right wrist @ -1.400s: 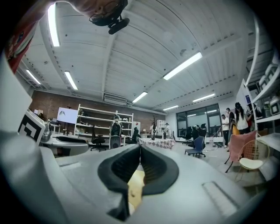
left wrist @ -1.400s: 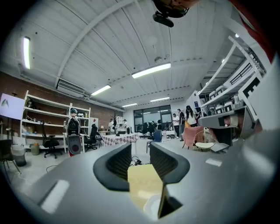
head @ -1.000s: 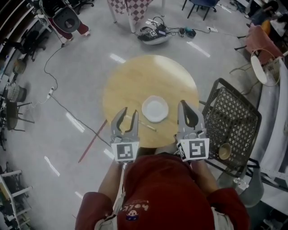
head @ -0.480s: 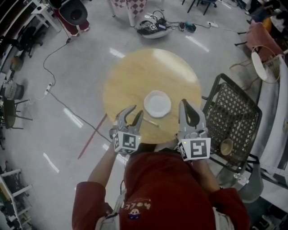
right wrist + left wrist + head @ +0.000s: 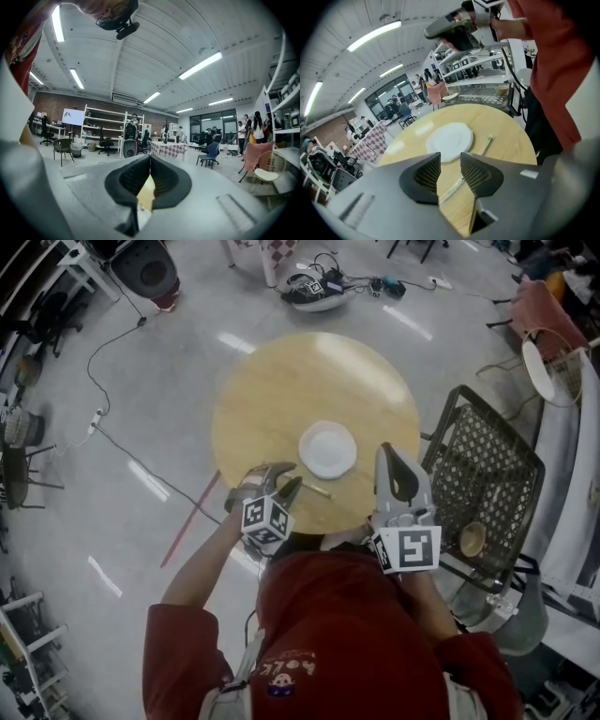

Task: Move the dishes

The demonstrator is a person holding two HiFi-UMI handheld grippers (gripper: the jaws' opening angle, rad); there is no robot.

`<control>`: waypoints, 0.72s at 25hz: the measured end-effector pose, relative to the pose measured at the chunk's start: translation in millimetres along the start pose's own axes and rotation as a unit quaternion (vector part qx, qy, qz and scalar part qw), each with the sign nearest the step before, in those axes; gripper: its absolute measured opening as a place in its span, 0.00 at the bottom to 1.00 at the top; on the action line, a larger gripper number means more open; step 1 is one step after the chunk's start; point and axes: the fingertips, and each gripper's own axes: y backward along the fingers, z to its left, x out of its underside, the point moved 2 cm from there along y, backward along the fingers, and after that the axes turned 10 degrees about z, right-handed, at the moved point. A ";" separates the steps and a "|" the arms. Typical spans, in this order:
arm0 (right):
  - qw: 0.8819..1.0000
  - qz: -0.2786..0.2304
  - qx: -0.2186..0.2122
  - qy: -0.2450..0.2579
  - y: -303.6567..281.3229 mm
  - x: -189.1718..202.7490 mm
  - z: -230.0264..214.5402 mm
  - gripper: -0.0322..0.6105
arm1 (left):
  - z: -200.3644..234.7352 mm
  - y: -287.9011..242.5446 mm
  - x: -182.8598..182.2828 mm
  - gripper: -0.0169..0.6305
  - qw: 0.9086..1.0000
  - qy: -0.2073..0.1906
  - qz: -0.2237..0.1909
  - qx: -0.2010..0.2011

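A white plate (image 5: 327,448) lies on the round wooden table (image 5: 281,390), right of its middle and toward the near side. A thin pale pair of chopsticks (image 5: 315,489) lies just in front of the plate. My left gripper (image 5: 284,481) is rolled on its side at the near table edge and stands open. In the left gripper view its jaws (image 5: 450,161) straddle the near end of the chopsticks (image 5: 486,144) without touching, with the plate (image 5: 450,140) beyond. My right gripper (image 5: 387,450) is shut and empty, to the right of the plate; its tips (image 5: 150,160) meet.
A black mesh chair (image 5: 487,474) stands against the table's right side, with a small tan bowl (image 5: 472,540) on its seat. Cables (image 5: 112,442) and a red strip (image 5: 192,521) lie on the floor to the left. A device with cords (image 5: 314,289) sits beyond the table.
My left gripper has rolled onto its side and shifted right toward the chopsticks. The right gripper has hardly moved and stays shut.
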 end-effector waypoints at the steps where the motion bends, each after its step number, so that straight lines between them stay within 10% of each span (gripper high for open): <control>1: 1.000 0.001 0.000 0.000 -0.1 0.6 0.2 0.05 | -4.7 -6.0 4.5 0.25 1.000 -0.014 0.012 0.014; 18: 1.000 0.010 0.011 -0.004 1.7 5.7 -4.8 0.05 | -30.0 -38.1 27.4 0.21 0.974 -0.125 0.092 0.166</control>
